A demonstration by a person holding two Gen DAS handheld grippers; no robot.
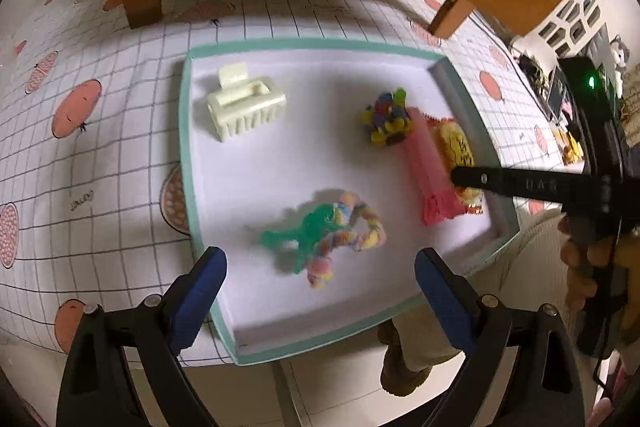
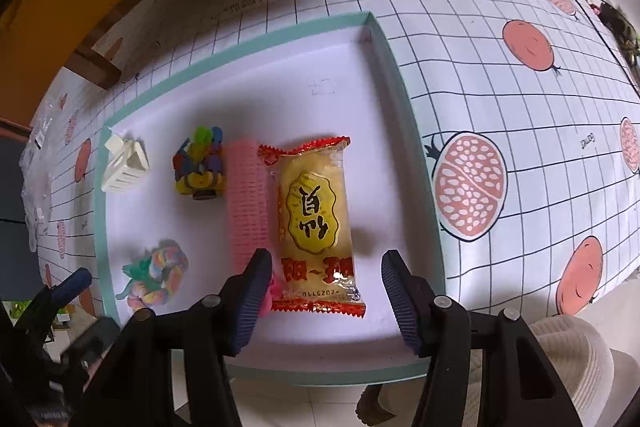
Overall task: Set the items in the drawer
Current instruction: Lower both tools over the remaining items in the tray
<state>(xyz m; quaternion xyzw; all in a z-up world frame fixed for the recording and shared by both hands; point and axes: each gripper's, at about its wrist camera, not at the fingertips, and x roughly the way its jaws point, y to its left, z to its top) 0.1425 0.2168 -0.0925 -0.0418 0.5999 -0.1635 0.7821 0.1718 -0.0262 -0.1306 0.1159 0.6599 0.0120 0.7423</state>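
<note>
Blue-padded and spread apart, the right hand-held gripper (image 2: 326, 297) points down over the near end of the snack packet (image 2: 316, 223), one pad on either side of its crimped edge and neither pressing on it, so it holds nothing. The left hand-held gripper (image 1: 320, 291) is also open and empty, hovering above the tangle of fuzzy hair ties (image 1: 332, 235).

The likeliest slip, by the look of it, lies at the right gripper's left pad: it stands almost against the pink foam mesh sleeve (image 2: 246, 203), which lies touching the packet's left side. A close from here could pinch the sleeve together with the packet, or drag it along. The glossy wrapper may also slide out of a grip taken only on its thin seam. On the left, the hair ties are soft and looped together, so a grasp could catch one strand and leave the rest behind.

Everything sits in the shallow teal-rimmed drawer (image 2: 400, 83) lying on the gridded desk (image 2: 520, 107). Counted from the packet: one packet at the drawer's right side, one pink sleeve beside it, one cluster of coloured clips (image 2: 200, 167) left of the sleeve, one cream claw clip (image 2: 124, 167) farthest left, and one bundle of hair ties towards the near left corner.
</note>
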